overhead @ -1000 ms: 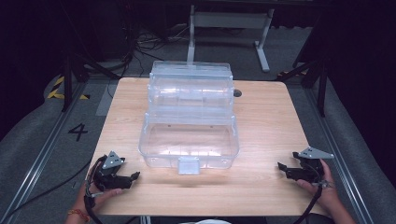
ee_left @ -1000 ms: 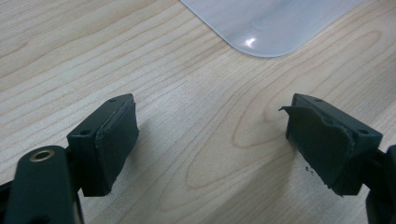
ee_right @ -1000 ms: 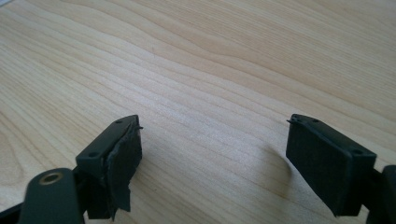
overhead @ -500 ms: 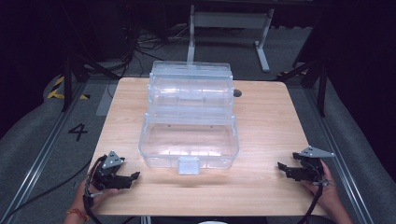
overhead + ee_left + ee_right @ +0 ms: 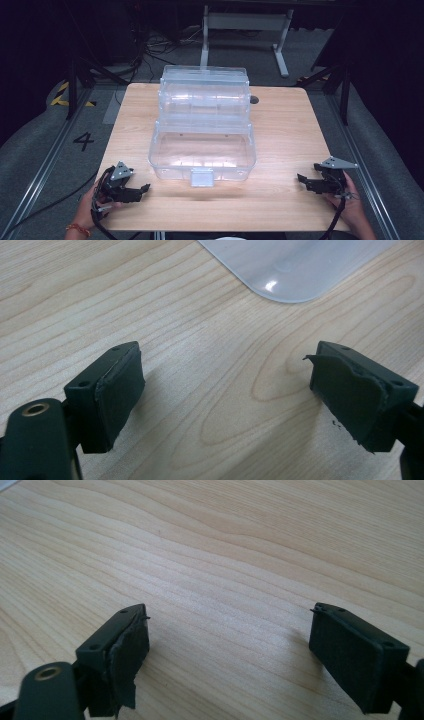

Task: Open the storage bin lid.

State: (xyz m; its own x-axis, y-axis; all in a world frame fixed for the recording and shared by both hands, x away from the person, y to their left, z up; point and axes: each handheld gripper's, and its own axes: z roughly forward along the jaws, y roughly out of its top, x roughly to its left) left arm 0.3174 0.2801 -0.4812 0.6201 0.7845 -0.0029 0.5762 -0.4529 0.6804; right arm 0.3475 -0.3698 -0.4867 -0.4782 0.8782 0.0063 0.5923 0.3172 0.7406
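A clear plastic box (image 5: 202,145) with its lid standing open behind it sits in the middle of the wooden table (image 5: 285,130). A small latch tab (image 5: 202,177) hangs at its front. My left gripper (image 5: 142,189) rests near the table's front left corner, open, with nothing between its pads (image 5: 117,390). A rounded corner of the box (image 5: 295,270) lies ahead of it in the left gripper view. My right gripper (image 5: 301,179) rests near the front right corner, open, over bare wood (image 5: 225,600). A hand (image 5: 350,205) holds it.
A small dark hole (image 5: 254,100) marks the table behind the box on the right. Beyond the far edge stand a metal stand (image 5: 240,25) and cables on the floor. Grey rails run along both sides, with a "4" mark (image 5: 83,141) at the left.
Both grippers have drifted slightly toward the table's front edge. The box has not moved.
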